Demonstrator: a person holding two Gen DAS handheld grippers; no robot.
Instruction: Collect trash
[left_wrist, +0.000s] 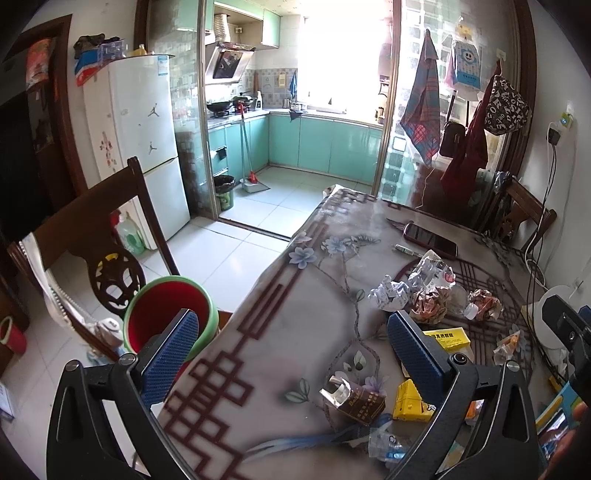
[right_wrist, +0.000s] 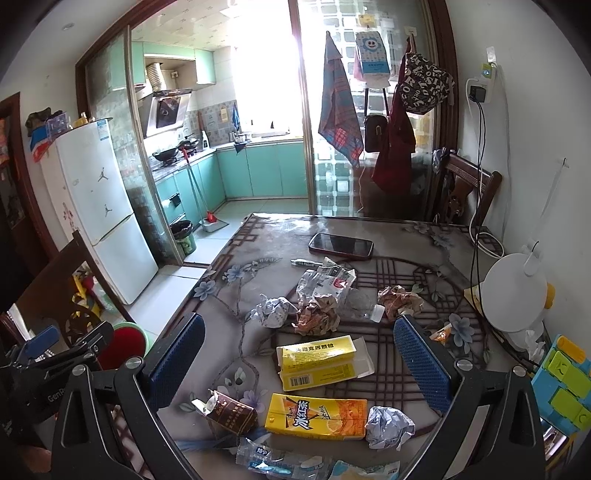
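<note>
Trash lies scattered on the patterned table (right_wrist: 402, 232): a yellow medicine box (right_wrist: 317, 363), a yellow drink carton (right_wrist: 317, 415), a brown cigarette pack (right_wrist: 231, 410), crumpled paper balls (right_wrist: 275, 312), a foil ball (right_wrist: 388, 426) and a crushed plastic bottle (right_wrist: 280, 463). A red bin with a green rim (left_wrist: 166, 317) stands on a chair left of the table. My left gripper (left_wrist: 295, 354) is open and empty above the table's left edge. My right gripper (right_wrist: 301, 362) is open and empty above the yellow medicine box.
A phone (right_wrist: 341, 245) and a pen (right_wrist: 306, 263) lie at the table's far side. A white lamp (right_wrist: 517, 295) and a colourful box (right_wrist: 563, 380) stand at the right. A wooden chair (left_wrist: 92, 236) is at the left, the fridge (left_wrist: 140, 144) beyond.
</note>
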